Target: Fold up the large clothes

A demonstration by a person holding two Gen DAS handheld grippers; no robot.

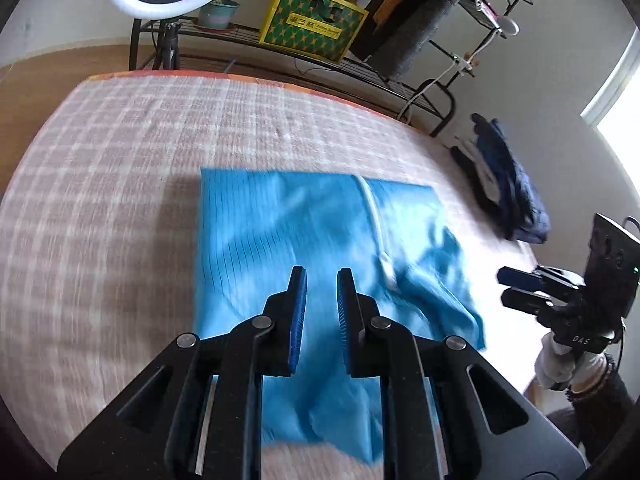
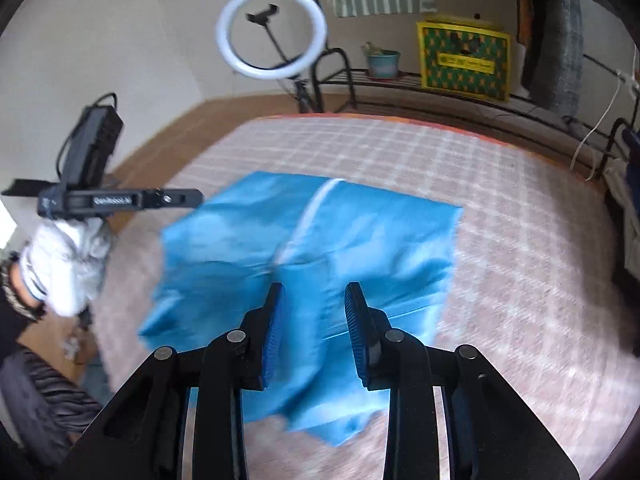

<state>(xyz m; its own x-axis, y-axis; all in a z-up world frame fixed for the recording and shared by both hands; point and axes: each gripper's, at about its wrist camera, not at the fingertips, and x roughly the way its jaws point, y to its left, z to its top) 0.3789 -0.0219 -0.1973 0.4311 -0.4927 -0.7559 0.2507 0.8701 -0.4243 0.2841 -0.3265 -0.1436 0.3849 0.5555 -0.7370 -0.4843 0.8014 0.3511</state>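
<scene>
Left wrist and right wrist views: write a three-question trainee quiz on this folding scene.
1. True or false: the blue ribbed garment with a white zipper lies on the checked pink bedcover.
2. Which sits on the black metal shelf beside the yellow-green patterned box? A) potted plant B) kettle C) lamp
3. Fill in: the left gripper and right gripper each show a ____ between their fingers, holding nothing.

Key: 1 true; 2 A; 3 gap

You are wearing white gloves [image 2: 60, 264] and a dark beaded wristband [image 2: 18, 292]. Your grippers, left [image 1: 322, 276] and right [image 2: 315, 292], are showing black frames, blue ribbed pads [image 2: 276, 332], round silver pivot screws [image 1: 188, 340].
</scene>
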